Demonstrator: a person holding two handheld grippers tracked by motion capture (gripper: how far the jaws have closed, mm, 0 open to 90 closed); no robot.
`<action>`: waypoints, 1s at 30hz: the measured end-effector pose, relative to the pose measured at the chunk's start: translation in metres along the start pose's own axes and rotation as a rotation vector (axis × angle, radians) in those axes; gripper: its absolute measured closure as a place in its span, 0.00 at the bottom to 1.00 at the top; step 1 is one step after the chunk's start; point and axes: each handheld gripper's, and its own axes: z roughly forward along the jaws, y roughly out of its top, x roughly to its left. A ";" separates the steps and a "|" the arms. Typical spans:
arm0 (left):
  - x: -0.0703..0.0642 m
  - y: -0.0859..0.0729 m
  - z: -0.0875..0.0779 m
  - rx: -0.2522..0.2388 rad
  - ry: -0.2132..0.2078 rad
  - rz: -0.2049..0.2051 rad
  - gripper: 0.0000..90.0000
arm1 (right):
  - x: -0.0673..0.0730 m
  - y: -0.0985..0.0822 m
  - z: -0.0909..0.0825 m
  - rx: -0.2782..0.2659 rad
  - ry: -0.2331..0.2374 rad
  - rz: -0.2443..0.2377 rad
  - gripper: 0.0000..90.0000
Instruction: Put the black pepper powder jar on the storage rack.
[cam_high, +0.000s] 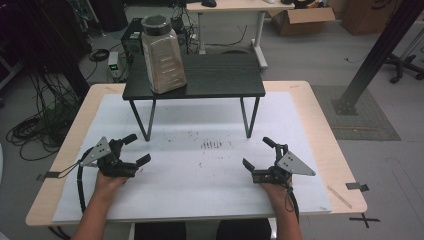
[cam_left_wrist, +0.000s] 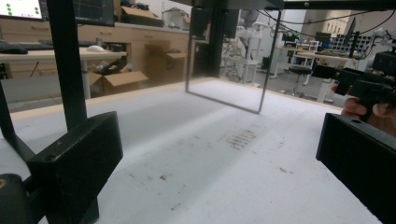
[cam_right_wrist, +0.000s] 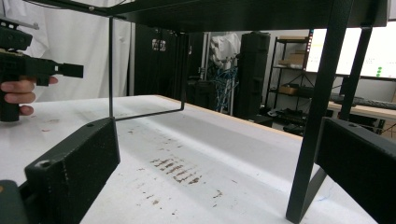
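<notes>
Both tools rested low on the white foam-covered table (cam_high: 190, 190), the left gripper (cam_high: 134, 149) and right gripper (cam_high: 256, 153) each with jaws spread wide and holding nothing. Ahead of them, beyond the jaws, stood a small black metal-legged stand (cam_high: 220, 80); a tall clear plastic jar of tan grains (cam_high: 162, 55) sat on its top, forward of the left gripper.

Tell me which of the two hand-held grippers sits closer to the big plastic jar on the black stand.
The left gripper: the tan-filled plastic jar stands at the left end of the small black stand, on that gripper's side; the right gripper lies farther off.

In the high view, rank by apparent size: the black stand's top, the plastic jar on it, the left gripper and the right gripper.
1. Black stand's top
2. Plastic jar
3. Left gripper and right gripper: look alike, not ranked.
</notes>
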 end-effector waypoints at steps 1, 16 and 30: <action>0.000 0.000 0.000 0.000 0.000 0.000 0.01 | 0.000 0.000 0.000 0.000 0.000 0.002 0.00; -0.011 -0.010 -0.001 -0.032 0.025 0.101 0.00 | 0.000 0.000 0.000 -0.001 -0.004 0.006 0.00; -0.013 -0.010 0.000 -0.021 0.034 0.116 0.00 | -0.001 0.000 0.000 0.002 0.000 0.010 0.00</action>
